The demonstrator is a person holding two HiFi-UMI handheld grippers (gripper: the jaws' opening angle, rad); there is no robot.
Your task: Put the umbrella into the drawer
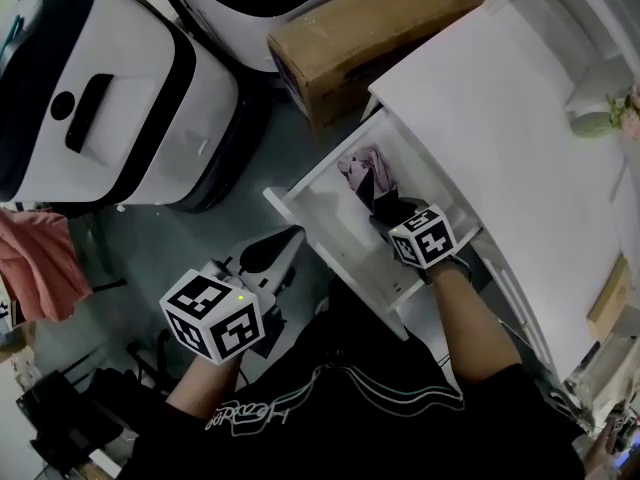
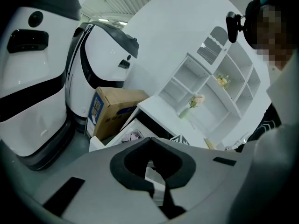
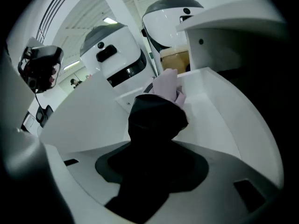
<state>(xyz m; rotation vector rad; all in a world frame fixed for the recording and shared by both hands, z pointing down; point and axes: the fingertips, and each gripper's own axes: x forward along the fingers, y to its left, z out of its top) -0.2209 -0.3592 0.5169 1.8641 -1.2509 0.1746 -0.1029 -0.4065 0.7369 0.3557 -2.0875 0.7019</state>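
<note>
Head view: right gripper [image 1: 386, 206] down inside the open drawer [image 1: 318, 216], clamped on the umbrella [image 1: 368, 173]. Umbrella folded, pink and black, lying in the drawer near its back wall. Drawer pulled out from under the white desk top [image 1: 500, 118]. Left gripper [image 1: 284, 240] outside the drawer, just beside its front corner, over grey floor. Cardboard box [image 1: 370, 33] behind the drawer, big white machine [image 1: 110, 88] at left.

Left gripper view: jaws together, nothing btw them. Beyond them the drawer [image 2: 126, 136] w/ a bit of pink inside, cardboard box [image 2: 114, 108] behind it, white shelf unit [image 2: 224, 78] at right, small vase w/ flower [image 2: 191, 104] on the desk.

Right gripper view: right gripper [image 3: 152, 171] w/ jaws closed on the black part of the umbrella [image 3: 156, 115], which fills the gap; pink end further out, against the drawer [image 3: 219, 120] inner wall. White machine [image 3: 112, 55] and cardboard box [image 3: 175, 59] in the background.
</note>
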